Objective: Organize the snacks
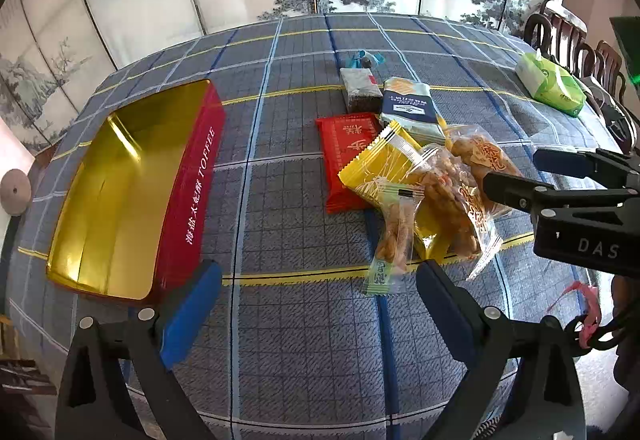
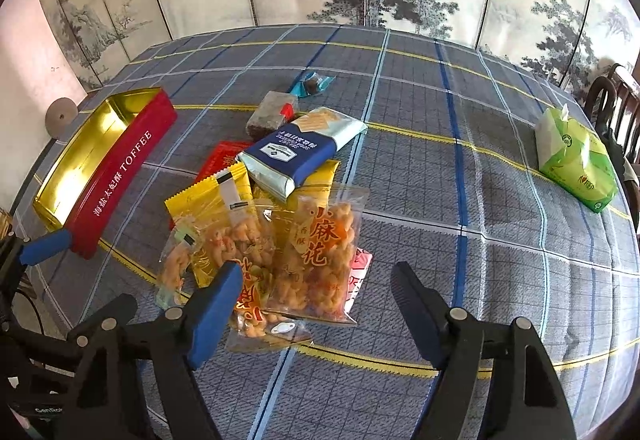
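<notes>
Nearby: toffee tin (image 1: 188, 196) left of snack pile (image 2: 280, 224), tissue pack (image 2: 576, 160) well apart

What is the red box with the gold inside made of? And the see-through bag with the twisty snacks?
The red box looks like painted metal, a tin: its gold inside is shiny and mirrors the light. The see-through bag looks like thin glossy plastic film: it crinkles, glints, and shows the snacks through it.

Both arms tilt down. The left gripper (image 1: 318, 294) and the right gripper (image 2: 316, 296) are wide apart, holding nothing.
</notes>
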Tool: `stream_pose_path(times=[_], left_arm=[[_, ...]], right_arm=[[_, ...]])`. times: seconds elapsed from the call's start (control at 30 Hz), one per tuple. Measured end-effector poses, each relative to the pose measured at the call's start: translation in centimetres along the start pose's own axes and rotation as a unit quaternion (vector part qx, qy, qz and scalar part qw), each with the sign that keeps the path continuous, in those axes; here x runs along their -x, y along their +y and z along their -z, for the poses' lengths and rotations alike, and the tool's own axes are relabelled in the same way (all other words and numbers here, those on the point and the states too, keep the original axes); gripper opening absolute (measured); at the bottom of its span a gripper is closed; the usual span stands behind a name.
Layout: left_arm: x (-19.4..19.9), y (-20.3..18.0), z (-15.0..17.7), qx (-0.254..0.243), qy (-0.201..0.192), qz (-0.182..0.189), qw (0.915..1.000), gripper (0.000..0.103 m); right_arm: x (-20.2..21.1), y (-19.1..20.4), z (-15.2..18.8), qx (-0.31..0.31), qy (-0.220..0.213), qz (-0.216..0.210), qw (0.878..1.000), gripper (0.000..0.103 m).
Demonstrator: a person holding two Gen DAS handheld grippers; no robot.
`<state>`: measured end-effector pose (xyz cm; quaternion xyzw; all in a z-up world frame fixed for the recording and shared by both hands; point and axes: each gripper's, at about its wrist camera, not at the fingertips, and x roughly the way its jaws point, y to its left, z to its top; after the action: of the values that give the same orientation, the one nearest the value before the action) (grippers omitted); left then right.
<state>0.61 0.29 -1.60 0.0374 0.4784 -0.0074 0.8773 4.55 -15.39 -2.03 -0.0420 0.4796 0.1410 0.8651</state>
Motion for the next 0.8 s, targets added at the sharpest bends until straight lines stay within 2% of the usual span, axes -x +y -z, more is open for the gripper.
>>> stream_pose_path(times=[0.17, 0.33, 0.7, 0.8], left_arm=[[-0.3, 0.0, 0.0, 0.002, 0.003, 0.001, 1.0000, 0.089], [-0.8, 0.0, -0.2, 0.003, 0.006, 0.008, 0.9999, 0.086], [-2.1, -0.4, -0.6, 0.002, 0.017, 0.027, 0.9995, 0.082], [-2.4, -0.4, -0.7, 0.003, 0.018, 0.031, 0.9993, 0.082]], right_arm=[[-0.6, -0.3, -0.1, -0.001, 0.010, -0.007, 1.000, 0.068], [-1.3, -0.5, -0.3, -0.005, 0.017, -0.010, 1.000, 0.063], [-2.6, -1.1, -1.4, -0.012, 0.022, -0.015, 1.000, 0.062], [-2.9, -1.3, -1.6, -0.015, 0.025, -0.022, 0.999, 0.056]])
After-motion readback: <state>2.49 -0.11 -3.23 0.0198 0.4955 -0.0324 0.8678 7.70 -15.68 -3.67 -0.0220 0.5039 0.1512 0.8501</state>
